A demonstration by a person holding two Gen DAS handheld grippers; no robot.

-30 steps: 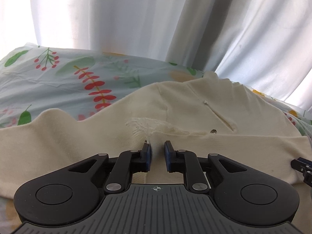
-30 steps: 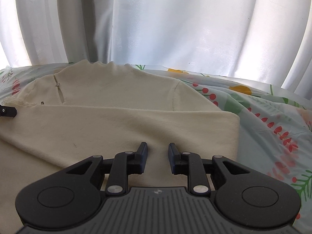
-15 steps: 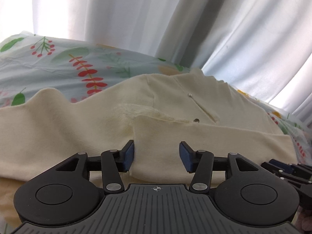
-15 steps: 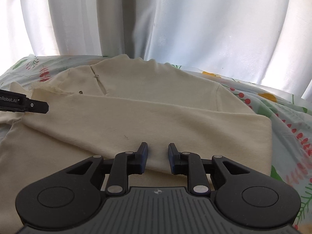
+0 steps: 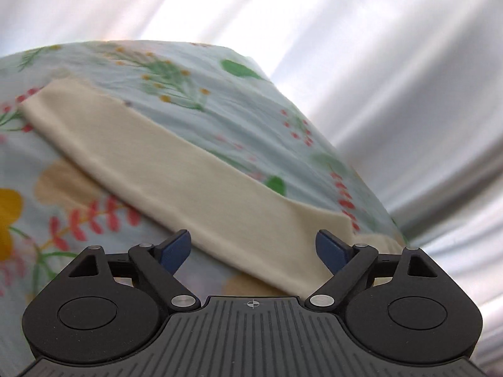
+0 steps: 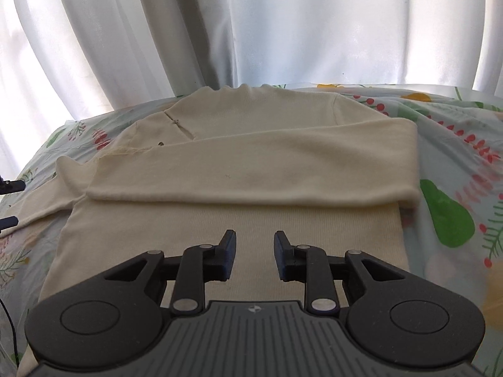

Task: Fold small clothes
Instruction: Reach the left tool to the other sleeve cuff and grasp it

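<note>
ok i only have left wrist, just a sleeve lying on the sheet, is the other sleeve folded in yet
observer: Yes. The folded sleeve lies flat across the chest of the top.
operator: and where's the right gripper
observer: The right gripper is open over the top's lower half and holds nothing.
operator: can you see mine from there
observer: Only just. The left gripper pokes in at the left edge, its tips on either side of the loose sleeve.
</note>
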